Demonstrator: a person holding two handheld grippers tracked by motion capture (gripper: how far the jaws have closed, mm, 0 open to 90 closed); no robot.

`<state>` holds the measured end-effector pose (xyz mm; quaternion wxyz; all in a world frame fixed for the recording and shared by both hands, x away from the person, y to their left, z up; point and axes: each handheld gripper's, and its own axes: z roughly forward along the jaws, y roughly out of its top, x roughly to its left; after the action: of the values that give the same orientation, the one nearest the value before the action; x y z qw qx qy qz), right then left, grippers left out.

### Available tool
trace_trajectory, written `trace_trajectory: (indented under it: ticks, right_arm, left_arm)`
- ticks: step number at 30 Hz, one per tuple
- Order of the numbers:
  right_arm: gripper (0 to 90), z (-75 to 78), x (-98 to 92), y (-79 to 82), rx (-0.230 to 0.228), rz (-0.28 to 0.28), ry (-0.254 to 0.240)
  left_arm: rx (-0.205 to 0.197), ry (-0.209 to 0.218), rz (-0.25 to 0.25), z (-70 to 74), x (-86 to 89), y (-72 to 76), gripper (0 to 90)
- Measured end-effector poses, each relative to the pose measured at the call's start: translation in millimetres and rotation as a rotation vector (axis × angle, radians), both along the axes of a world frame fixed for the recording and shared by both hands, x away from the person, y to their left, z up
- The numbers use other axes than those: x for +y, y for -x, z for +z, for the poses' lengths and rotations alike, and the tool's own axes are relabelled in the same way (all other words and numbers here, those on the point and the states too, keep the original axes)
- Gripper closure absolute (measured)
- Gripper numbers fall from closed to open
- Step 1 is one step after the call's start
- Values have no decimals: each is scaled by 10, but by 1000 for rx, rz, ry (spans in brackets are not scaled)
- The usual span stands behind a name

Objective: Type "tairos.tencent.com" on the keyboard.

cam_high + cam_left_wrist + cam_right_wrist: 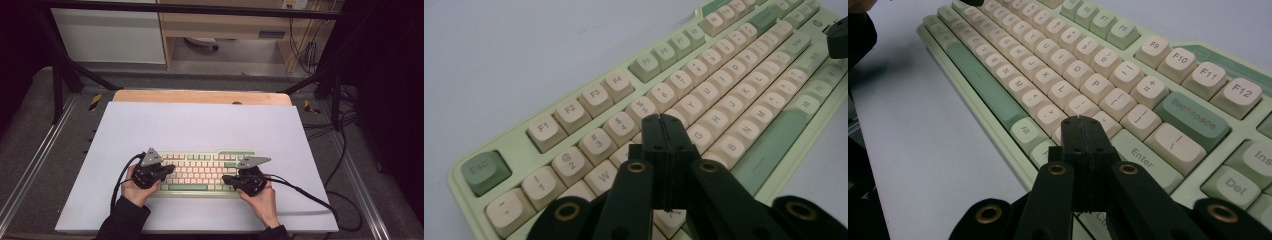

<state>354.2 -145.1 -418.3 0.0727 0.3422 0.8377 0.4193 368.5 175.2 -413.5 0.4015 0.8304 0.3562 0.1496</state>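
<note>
Keyboard (200, 172), left claw (663, 120) closed, right claw (1080, 121) closed, both empty

High view overhead, facing forward and down across the white table (200, 125), two gripper views low and close, aimed along shut jaws, all sharing the keyboard (202, 172).

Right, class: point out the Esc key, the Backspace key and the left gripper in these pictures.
Esc key (486, 171), left gripper view, on its green top face.
Backspace key (1193, 120), right gripper view, on its lettered top.
Left gripper (664, 121), left gripper view, at the tips of its closed jaws.
</note>
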Motion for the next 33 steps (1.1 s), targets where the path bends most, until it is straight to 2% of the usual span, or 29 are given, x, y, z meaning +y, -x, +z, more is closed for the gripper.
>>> trace_trajectory:
  ticks: [11, 22, 33]
  right_arm:
    - [900, -17, -41, 19, 4, -6, -12]
    - [900, -19, -43, 20, 1, -1, -10]
    - [900, -11, -48, 27, -1, 1, -10]
  left_arm:
    - [16, -22, -2, -131, -89, -97, 899]
    - [10, -12, 1, -141, -107, -117, 899]
    - [12, -21, -4, -161, -114, -116, 899]
